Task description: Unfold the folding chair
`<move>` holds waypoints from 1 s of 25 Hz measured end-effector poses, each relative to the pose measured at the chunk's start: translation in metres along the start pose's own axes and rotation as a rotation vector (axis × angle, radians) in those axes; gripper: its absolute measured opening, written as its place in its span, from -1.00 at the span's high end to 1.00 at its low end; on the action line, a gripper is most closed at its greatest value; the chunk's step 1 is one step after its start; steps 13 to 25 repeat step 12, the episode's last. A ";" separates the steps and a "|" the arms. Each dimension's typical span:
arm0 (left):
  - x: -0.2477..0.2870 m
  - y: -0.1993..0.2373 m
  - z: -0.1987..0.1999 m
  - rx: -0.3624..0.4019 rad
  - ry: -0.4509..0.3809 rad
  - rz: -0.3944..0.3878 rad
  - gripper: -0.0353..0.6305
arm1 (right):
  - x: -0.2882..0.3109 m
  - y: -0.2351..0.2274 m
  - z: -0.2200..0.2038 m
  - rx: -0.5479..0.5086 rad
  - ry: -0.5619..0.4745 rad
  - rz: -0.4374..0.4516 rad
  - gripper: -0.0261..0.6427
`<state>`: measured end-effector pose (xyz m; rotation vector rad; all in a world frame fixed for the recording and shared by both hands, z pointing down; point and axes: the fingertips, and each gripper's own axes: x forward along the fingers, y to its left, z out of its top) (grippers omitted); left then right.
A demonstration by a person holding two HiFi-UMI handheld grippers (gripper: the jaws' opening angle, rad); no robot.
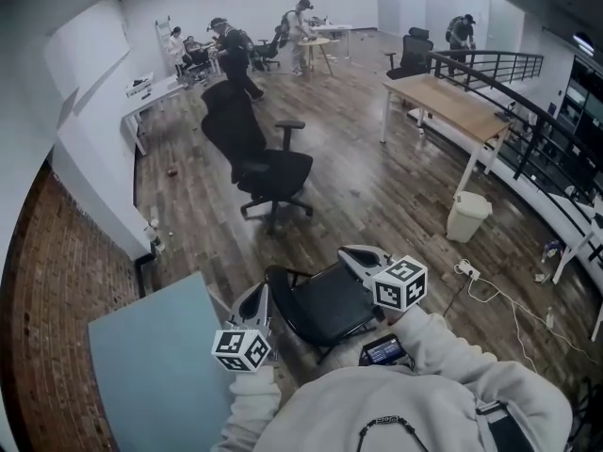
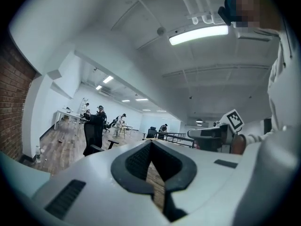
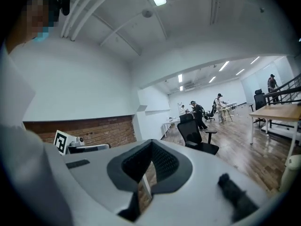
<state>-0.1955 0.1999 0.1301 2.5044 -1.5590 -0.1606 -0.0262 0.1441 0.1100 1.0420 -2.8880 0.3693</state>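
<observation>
The black folding chair [image 1: 325, 304] stands on the wood floor right in front of me, its dark seat panel tilted and its thin frame showing at the left. My left gripper [image 1: 261, 296] is at the chair's left side and my right gripper [image 1: 351, 252] is over its upper right edge. Whether either touches the chair I cannot tell. In the left gripper view the left gripper [image 2: 150, 147] is shut with nothing between its pads. The right gripper [image 3: 150, 146] is shut the same way in its own view. Both point out level across the room, and the chair is in neither gripper view.
A black office chair [image 1: 268, 168] stands a little farther out. A pale blue panel [image 1: 151, 365] lies at my left by the brick wall [image 1: 42, 290]. To the right are a white bin [image 1: 466, 217], a wooden table [image 1: 452, 102], floor cables [image 1: 490, 285] and a railing [image 1: 513, 64]. People work at the far end.
</observation>
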 end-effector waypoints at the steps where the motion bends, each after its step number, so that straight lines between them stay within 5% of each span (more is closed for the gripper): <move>1: -0.001 0.000 -0.001 -0.003 0.001 0.000 0.88 | -0.003 0.000 -0.001 0.000 0.000 -0.005 0.90; 25: -0.008 -0.002 0.001 0.006 0.006 -0.005 0.88 | 0.001 0.014 -0.002 -0.039 0.007 -0.003 0.90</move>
